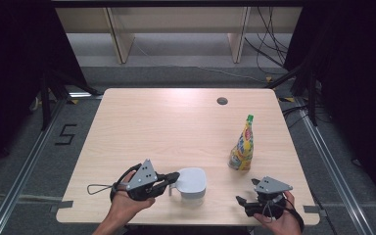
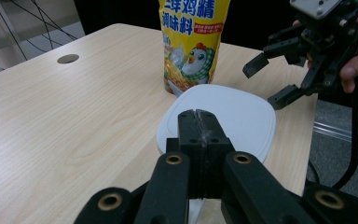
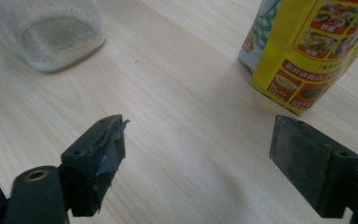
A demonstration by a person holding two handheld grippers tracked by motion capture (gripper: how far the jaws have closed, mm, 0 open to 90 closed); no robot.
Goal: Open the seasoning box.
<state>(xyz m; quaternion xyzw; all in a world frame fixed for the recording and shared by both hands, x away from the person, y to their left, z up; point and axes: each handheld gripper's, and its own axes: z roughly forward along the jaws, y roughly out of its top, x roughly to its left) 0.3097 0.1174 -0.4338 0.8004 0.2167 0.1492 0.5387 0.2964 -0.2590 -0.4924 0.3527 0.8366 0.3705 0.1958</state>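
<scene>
Your left gripper (image 2: 198, 122) has its fingers together at the jar's white lid (image 2: 233, 112); your right gripper (image 3: 200, 154), fingers apart, waits near the seasoning bag (image 3: 307, 51); next, take the bag squarely.

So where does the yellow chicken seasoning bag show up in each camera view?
High view: the yellow seasoning bag stands upright right of centre, beyond the right gripper.
Left gripper view: top centre, just behind the white lid.
Right gripper view: top right corner, standing on the table.
Shared landmark: the lidded clear container, left of the bag in the high view and the right gripper view.
</scene>
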